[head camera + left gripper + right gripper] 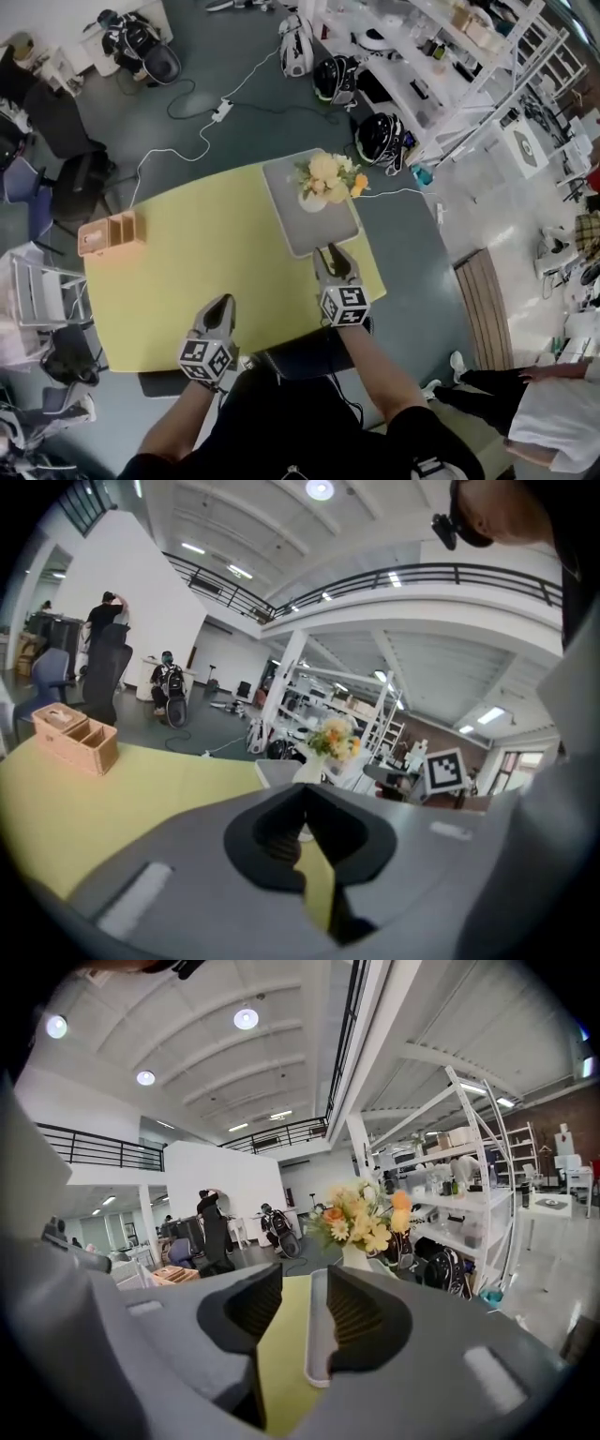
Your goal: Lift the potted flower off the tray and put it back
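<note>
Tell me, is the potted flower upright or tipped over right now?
Upright. The potted flower stands on the grey tray, with its white pot at the bottom and its blooms on top, as the right gripper view also shows.

1. The yellow-green table [206, 253] is filling the middle of the head view, its rounded-cornered top slanting from lower left to upper right.
2. A grey rectangular tray [286, 202] is lying flat on the table toward the upper right, its long sides running away from the person and its far end reaching the table's far edge.
3. A light wooden box [112, 234] with open compartments is sitting upright near the table's left edge, well apart from the tray.
</note>
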The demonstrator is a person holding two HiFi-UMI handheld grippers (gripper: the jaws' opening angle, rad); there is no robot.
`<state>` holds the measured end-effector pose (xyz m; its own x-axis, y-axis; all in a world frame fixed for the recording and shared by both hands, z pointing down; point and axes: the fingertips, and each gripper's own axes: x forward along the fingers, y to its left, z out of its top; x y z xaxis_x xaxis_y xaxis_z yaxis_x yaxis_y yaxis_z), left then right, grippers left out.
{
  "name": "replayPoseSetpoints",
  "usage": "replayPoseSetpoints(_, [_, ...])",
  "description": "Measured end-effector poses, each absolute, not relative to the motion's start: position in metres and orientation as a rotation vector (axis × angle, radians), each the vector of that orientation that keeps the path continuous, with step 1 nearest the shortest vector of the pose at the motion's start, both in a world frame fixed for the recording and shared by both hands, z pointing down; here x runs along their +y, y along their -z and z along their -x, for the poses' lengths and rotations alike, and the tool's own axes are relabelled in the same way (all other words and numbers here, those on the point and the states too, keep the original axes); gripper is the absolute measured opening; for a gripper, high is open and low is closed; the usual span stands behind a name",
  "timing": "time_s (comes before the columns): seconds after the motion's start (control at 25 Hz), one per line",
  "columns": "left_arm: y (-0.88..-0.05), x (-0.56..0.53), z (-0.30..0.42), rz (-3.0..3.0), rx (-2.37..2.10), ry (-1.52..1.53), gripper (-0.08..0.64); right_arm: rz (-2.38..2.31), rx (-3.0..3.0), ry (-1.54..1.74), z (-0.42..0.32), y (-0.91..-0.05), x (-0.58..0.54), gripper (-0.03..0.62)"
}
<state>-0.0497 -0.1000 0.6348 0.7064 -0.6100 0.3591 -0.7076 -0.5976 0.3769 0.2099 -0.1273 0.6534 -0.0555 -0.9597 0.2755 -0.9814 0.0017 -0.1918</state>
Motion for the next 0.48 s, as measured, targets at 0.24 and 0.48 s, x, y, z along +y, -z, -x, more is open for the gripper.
replayPoseSetpoints(0.24, [-0.661, -0.12, 0.059, -2.342, -1.083, -0.329, 0.008, -2.103, -2.132, -0.514, -0.247, -0.712, -0.203, 0.201])
replayPoseSetpoints(0.48, [-0.692, -0.122, 0.065, -2.261, -1.143, -0.4, 0.008, -2.094, -2.092, -0.459, -0.279, -0.753, -0.265, 0.23])
